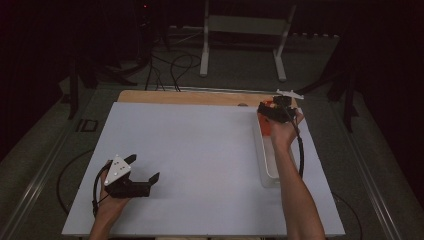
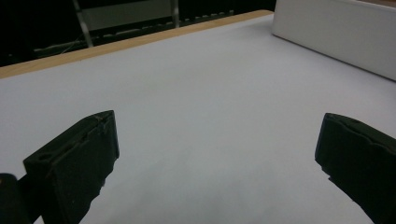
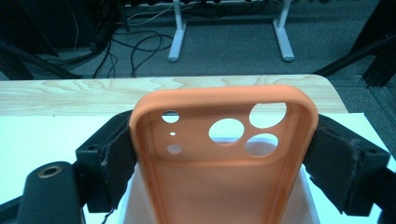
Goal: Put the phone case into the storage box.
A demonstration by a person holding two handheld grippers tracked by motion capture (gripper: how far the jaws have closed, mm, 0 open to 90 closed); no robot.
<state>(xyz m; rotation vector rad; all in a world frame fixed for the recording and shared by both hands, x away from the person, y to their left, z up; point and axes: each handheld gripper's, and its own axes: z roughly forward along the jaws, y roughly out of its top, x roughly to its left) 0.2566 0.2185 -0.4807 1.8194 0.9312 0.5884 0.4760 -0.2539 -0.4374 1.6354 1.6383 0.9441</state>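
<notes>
An orange phone case (image 3: 224,163) with round camera holes is clamped between the two black jaws of my right gripper (image 3: 224,158), its hollow inside facing the camera. In the high view the right gripper (image 1: 274,111) holds the orange phone case (image 1: 265,126) over the far end of a long white bin (image 1: 265,165) at the table's right. My left gripper (image 1: 145,168) rests low over the white table sheet at the front left. Its jaws stand wide apart with nothing between them, seen also in the left gripper view as the left gripper (image 2: 217,154).
A white sheet (image 1: 200,150) covers the table; a wooden edge (image 1: 190,96) shows at the far side. The white bin's wall (image 2: 336,32) appears at the upper right of the left gripper view. A white stand (image 1: 245,35) and cables lie on the floor beyond.
</notes>
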